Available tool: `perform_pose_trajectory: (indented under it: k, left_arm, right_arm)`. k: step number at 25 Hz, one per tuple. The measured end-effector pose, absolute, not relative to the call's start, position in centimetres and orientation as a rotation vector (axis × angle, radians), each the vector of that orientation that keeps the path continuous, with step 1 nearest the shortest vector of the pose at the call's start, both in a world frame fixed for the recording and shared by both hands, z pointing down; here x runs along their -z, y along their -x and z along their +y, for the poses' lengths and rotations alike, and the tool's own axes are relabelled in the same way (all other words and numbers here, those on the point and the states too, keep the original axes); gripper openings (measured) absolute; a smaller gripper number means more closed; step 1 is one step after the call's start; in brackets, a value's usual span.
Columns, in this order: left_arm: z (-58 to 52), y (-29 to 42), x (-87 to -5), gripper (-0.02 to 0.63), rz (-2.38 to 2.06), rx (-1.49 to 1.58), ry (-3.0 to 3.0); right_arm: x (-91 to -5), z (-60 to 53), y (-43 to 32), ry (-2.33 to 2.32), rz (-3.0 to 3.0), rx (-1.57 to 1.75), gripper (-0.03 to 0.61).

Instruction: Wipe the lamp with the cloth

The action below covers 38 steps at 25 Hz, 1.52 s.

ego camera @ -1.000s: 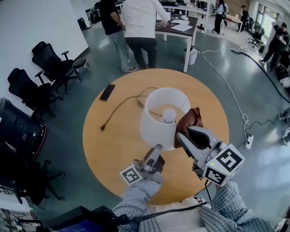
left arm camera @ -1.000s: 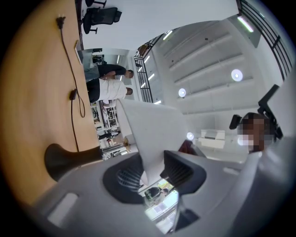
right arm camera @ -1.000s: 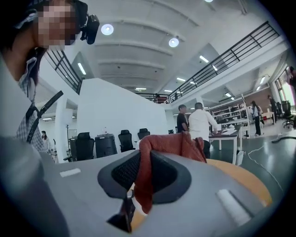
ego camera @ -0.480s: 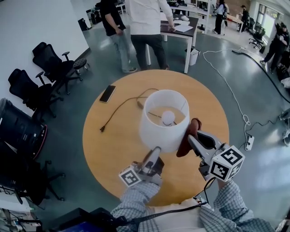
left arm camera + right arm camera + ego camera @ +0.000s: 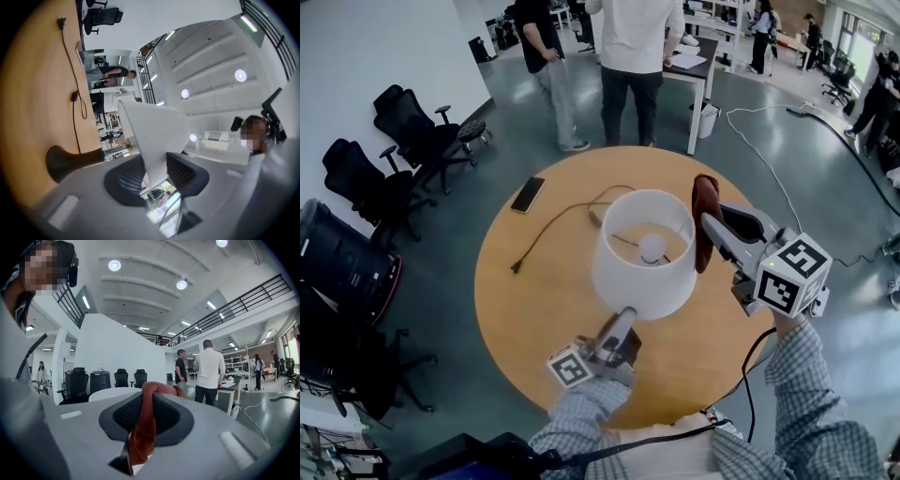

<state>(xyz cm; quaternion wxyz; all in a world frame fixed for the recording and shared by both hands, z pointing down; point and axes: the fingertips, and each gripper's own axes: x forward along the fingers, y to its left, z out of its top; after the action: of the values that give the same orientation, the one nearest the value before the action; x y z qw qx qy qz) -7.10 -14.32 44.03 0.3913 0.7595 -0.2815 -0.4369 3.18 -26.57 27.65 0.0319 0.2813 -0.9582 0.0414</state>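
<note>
A lamp with a white drum shade (image 5: 645, 253) and a bare bulb (image 5: 652, 247) stands in the middle of the round wooden table (image 5: 534, 300). My left gripper (image 5: 623, 321) is shut on the shade's near lower rim; in the left gripper view the shade wall (image 5: 152, 136) runs between the pads, with the dark lamp base (image 5: 70, 161) to the left. My right gripper (image 5: 709, 221) is shut on a reddish-brown cloth (image 5: 705, 204) that hangs against the shade's right upper rim. The cloth (image 5: 145, 423) is bunched between the jaws in the right gripper view.
The lamp's cord (image 5: 562, 217) trails left to its plug (image 5: 517, 266), and a phone (image 5: 528, 193) lies at the table's far left. Two people (image 5: 633, 56) stand by a desk just beyond the table. Office chairs (image 5: 412, 131) are on the left, floor cables (image 5: 778, 187) on the right.
My right gripper has carried the cloth from the shade's near right side away from me to its right upper rim. The left gripper has stayed on the shade's rim.
</note>
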Motion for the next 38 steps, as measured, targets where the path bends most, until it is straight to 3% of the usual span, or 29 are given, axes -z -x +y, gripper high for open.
perform_pose_trajectory:
  k: [10,27,38]
  left_arm:
    - [-14.2,7.0,-44.0,0.146,-0.727,1.108,-1.925]
    - [-13.8,7.0,-43.7,0.141,-0.777,1.104,-1.947]
    - [-13.6,7.1,-43.6,0.137,-0.793,1.103,-1.931]
  right_arm:
    - [-37.2,-28.7,-3.2,-0.686,-2.695,-0.042,0.063]
    - [-27.9,-31.1,3.6,-0.149,-2.756,0.265,0.064]
    - [-32.7,-32.9,7.9,0.117,-2.668,0.034,0.064]
